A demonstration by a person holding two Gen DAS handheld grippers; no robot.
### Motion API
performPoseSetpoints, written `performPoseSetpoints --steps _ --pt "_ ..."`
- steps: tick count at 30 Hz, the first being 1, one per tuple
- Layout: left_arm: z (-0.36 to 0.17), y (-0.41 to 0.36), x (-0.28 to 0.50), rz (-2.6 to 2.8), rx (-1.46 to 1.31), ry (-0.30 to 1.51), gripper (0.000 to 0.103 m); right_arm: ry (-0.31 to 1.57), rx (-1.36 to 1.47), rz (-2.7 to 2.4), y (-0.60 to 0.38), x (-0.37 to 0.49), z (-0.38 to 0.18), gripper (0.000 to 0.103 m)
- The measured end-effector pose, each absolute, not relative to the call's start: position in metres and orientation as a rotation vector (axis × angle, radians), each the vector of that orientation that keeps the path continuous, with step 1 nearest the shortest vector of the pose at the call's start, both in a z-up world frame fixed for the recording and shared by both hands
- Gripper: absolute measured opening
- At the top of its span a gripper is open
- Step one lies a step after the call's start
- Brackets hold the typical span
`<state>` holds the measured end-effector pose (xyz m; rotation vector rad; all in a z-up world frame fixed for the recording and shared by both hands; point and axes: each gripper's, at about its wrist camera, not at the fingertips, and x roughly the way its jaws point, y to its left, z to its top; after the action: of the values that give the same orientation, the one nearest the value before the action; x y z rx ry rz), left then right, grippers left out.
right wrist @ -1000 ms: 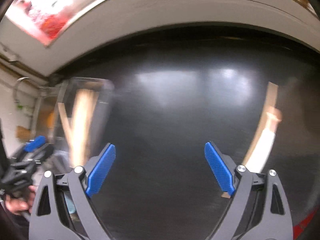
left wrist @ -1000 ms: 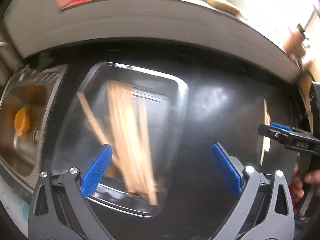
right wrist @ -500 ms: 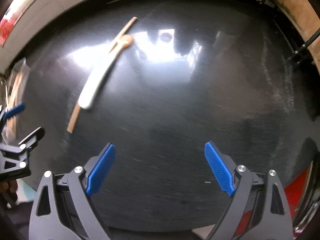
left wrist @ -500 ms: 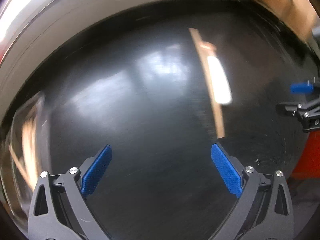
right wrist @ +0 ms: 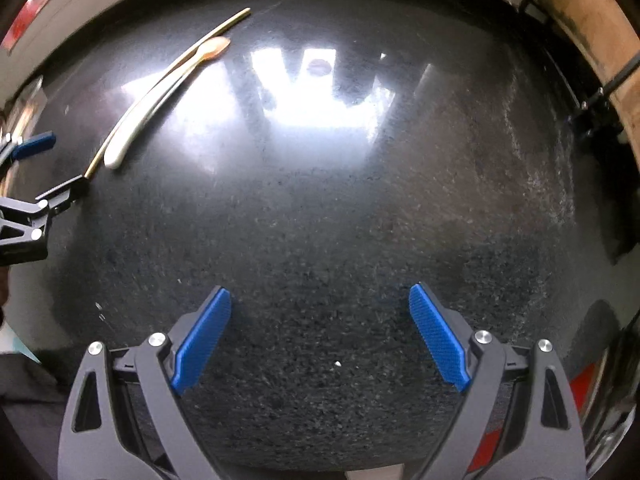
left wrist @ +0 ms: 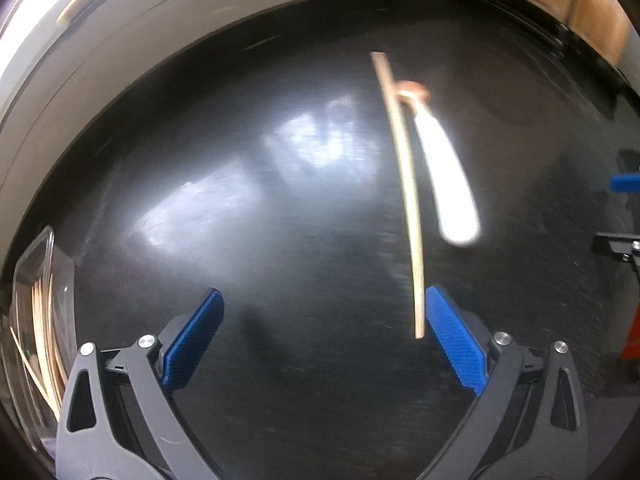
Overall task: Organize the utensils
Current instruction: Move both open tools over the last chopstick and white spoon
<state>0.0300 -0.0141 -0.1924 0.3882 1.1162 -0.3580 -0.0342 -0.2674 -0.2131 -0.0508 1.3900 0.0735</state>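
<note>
A thin wooden chopstick [left wrist: 404,184] lies on the black countertop [left wrist: 240,160]. Beside it lies a spoon [left wrist: 444,168] with a white handle and a small brown bowl. My left gripper [left wrist: 324,332] hangs open above the counter, and the chopstick's near end sits just inside its right pad [left wrist: 452,340]. A clear tray [left wrist: 44,264] with several wooden chopsticks shows at the left edge. My right gripper [right wrist: 320,320] is open over bare counter, well right of the chopstick [right wrist: 172,76] and spoon [right wrist: 160,92]. Each gripper shows at the other view's edge, the right gripper [left wrist: 620,212] and the left gripper [right wrist: 52,168].
A pale wall edge [left wrist: 120,40] curves behind the counter. A brown cardboard-like surface [right wrist: 584,28] with a dark cable stands at the back right. Something red [right wrist: 580,388] sits at the counter's right edge. Window glare [right wrist: 320,96] covers mid-counter.
Both grippers have swept right, away from the clear tray, and come lower over the counter. The tray slid to the left edge; the chopstick and spoon now lie near the left gripper.
</note>
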Motion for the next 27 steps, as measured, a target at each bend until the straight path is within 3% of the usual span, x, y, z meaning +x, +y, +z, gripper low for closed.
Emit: performPoseSetpoints --steps 16,27 --pt "-0.187 0.047 0.016 -0.229 0.317 1.206 0.098 1.317 -0.045 0.131 -0.151 0.102 -0.21 0.09" --pt "-0.185 0.054 0.032 -0.182 0.25 1.208 0.098 1.351 -0.134 0.208 -0.188 0.079 -0.225 0.097"
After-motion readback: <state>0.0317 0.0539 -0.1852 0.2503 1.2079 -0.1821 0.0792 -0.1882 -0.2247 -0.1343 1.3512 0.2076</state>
